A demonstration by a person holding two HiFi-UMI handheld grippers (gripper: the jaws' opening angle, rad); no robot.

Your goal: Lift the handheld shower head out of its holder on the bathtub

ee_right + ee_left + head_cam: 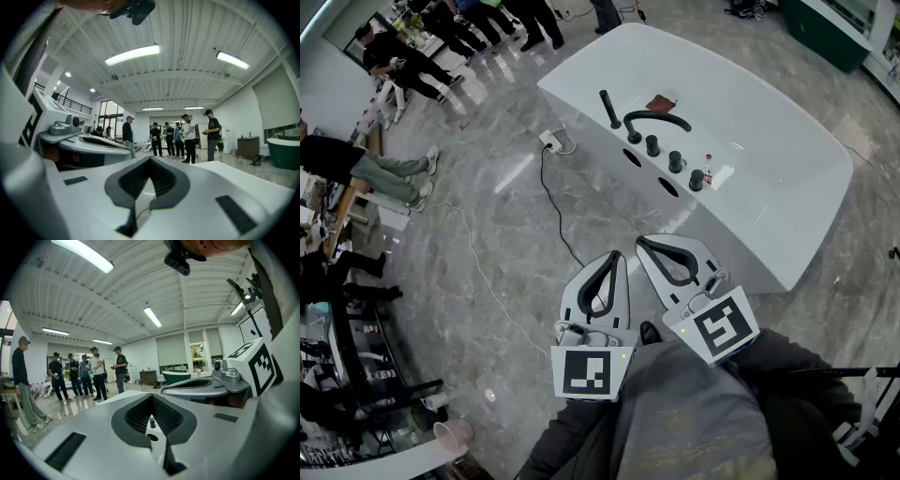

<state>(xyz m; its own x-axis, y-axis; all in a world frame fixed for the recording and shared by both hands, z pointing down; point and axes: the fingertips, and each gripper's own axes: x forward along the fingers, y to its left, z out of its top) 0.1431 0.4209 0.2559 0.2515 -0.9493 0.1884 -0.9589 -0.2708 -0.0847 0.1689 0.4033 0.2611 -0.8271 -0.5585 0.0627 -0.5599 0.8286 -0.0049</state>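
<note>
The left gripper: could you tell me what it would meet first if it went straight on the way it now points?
Probably the bathtub, at its near wall below the handheld shower head; nothing shows between it and the left gripper; depth is unclear.

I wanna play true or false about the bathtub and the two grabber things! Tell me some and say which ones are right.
1. The black shower head stands in its holder on the white bathtub. True.
2. The right gripper is holding the shower head. False: its jaws are together on nothing, and it is well short of the tub.
3. A small bottle stands on the bathtub beside the black knobs. True.
4. The left gripper has its jaws wide apart. False: they are together, with nothing held.
5. Nobody else is in the room. False: several people are over at the far left.
</note>
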